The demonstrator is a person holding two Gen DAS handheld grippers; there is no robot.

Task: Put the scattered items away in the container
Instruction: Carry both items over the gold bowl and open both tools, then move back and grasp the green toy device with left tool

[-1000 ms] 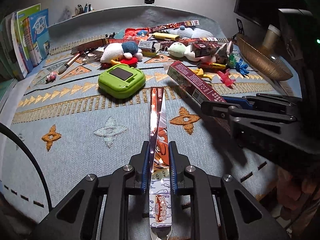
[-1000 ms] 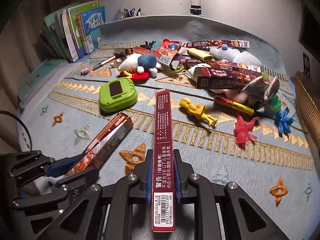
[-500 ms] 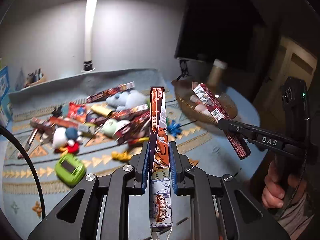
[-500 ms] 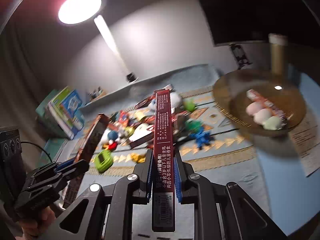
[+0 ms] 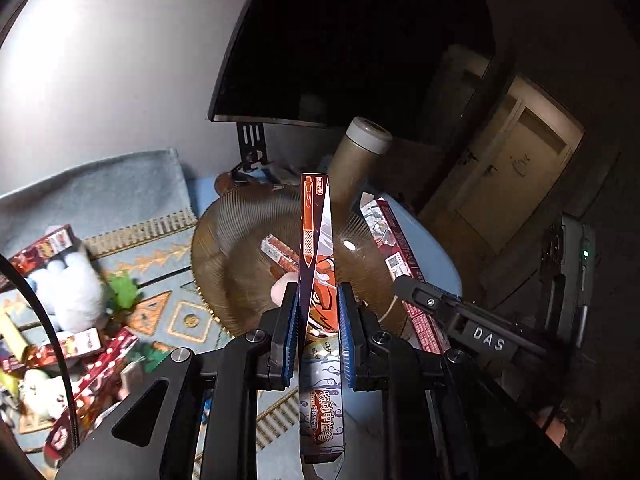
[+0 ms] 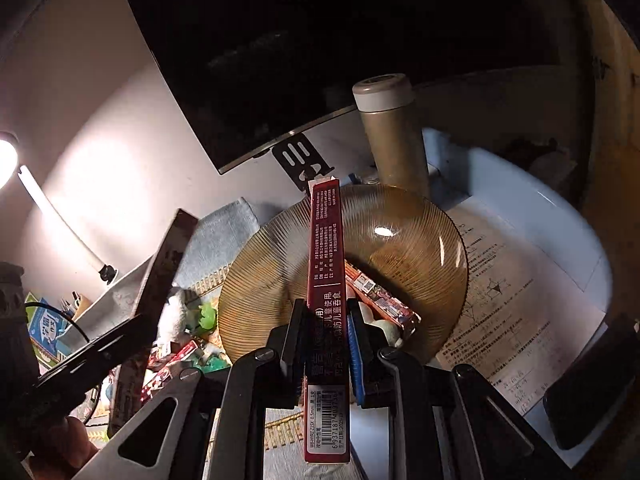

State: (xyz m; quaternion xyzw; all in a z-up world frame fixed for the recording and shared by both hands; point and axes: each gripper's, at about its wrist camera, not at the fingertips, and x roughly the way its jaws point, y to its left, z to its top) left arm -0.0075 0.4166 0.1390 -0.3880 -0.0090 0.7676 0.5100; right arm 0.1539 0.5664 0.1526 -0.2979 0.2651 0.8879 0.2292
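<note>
Now both my grippers are clenched on long boxes: the left gripper [image 5: 318, 332] holds the orange pen box [image 5: 316, 240], the right gripper [image 6: 323, 344] the dark red box [image 6: 326, 248]. Each points lengthwise, tilted down, over the amber bowl [image 6: 440, 240] ahead, where other boxes lie.

I see a dark monitor [image 6: 320, 60] behind a tan flask [image 6: 394, 140], a printed sheet [image 6: 516, 300] and a lit lamp [image 6: 6, 160].
</note>
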